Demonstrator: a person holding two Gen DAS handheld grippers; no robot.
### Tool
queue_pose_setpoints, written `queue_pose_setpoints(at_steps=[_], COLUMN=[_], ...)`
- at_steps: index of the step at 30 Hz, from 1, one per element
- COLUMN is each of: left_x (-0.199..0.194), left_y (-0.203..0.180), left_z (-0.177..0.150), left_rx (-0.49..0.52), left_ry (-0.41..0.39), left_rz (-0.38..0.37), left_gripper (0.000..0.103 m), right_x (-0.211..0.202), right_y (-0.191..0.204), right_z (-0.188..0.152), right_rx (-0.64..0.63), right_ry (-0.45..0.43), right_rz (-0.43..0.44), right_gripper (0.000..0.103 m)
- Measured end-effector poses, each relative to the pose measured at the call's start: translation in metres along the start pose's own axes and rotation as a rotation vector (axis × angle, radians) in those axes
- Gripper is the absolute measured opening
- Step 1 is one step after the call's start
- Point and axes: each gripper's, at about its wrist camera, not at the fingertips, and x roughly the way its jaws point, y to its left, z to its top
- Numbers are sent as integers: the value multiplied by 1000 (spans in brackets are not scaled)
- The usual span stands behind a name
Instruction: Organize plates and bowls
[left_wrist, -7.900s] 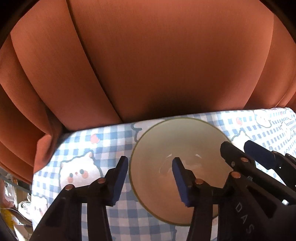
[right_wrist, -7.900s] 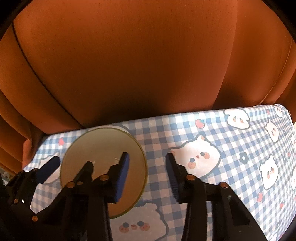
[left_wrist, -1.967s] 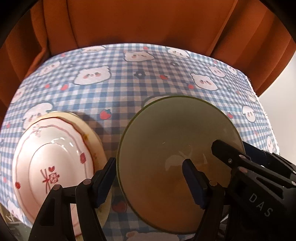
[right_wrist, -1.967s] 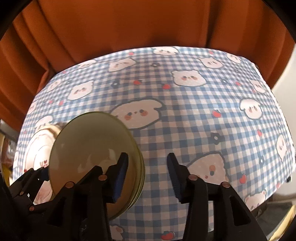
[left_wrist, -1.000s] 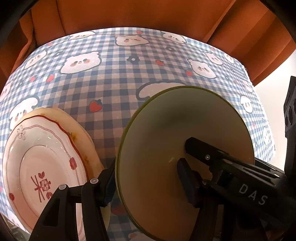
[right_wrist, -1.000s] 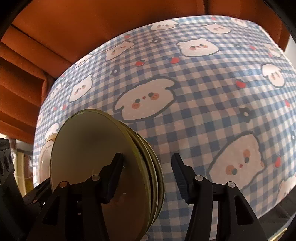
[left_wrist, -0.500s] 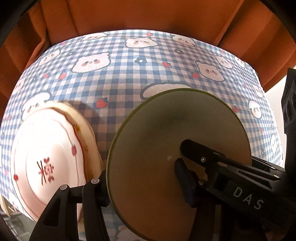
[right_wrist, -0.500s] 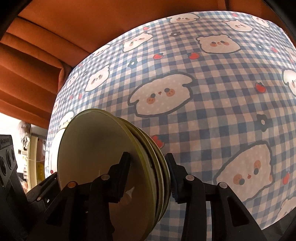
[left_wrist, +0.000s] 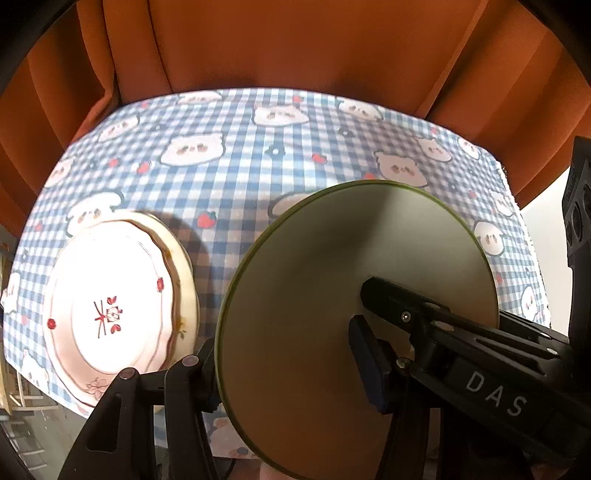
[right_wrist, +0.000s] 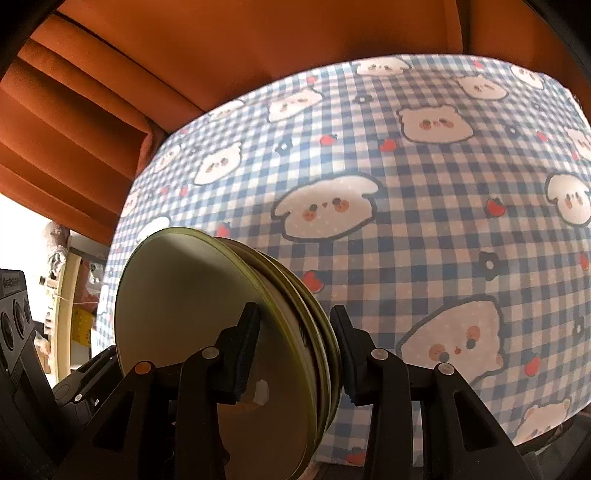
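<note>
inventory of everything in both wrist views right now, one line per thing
green-rimmed bowls: a nested stack, at least three rims showing, olive-beige, tilted, clamped from both sides by the grippers
floral plates: two stacked, white with red trim on a cream one, near-left part of the table
tablecloth: one, blue-white check with bear and strawberry prints, covers the table
curtain: one, orange, behind the table
black camera unit: one, left edge of right wrist view
left gripper: black with blue pads, shut on the stack's left rim
right gripper: black with blue pads, shut on the right rim
</note>
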Motion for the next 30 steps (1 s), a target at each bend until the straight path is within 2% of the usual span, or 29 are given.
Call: queue_pose_setpoints(at_steps=[10,30], left_x=[-18,-37], left_y=[17,105], left_z=[-3,0], left_rx=[12,64], left_ry=[-39,-46], left_rz=[-18,-55], left_gripper=[57,57], right_x=[-17,11], right_y=[21,105], right_z=[-4,-16], right_rx=[-15,28], right_ry=[-41,-79], right_rz=[0,-31], right_gripper=[42,42])
